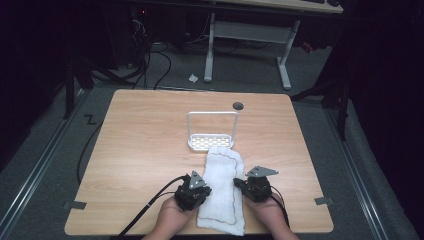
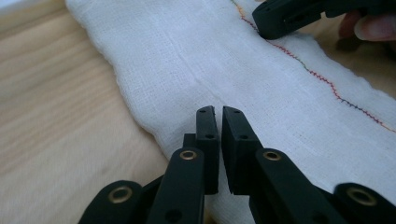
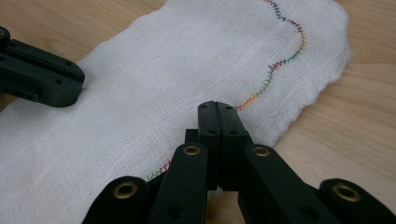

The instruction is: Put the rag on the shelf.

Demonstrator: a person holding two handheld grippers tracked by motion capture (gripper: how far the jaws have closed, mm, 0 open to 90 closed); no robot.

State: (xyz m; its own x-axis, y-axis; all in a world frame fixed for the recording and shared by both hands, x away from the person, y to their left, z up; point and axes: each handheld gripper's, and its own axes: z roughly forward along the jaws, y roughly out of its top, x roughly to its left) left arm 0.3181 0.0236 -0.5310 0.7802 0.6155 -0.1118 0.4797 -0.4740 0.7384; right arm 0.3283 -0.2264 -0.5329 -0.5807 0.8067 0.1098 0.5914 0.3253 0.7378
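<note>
A long white cloth (image 1: 222, 187) with a multicoloured stitched line lies lengthwise on the near half of the wooden table (image 1: 140, 145), its far end touching a white wire rack (image 1: 211, 131) at mid-table. The high view alone shows the rack, a small dark disc (image 1: 238, 105) near the far edge, and the person's two hands entering from the bottom, one on each side of the cloth. The left gripper (image 1: 194, 190) sits at the cloth's left edge, the right gripper (image 1: 255, 186) at its right edge, both pointing inward. The left gripper view shows its jaws nearly together, a thin slit between them, over the cloth's edge; whether they pinch fabric cannot be told. The right gripper view shows its jaws pressed together above the stitched border, with the cloth passing beneath them.
</note>
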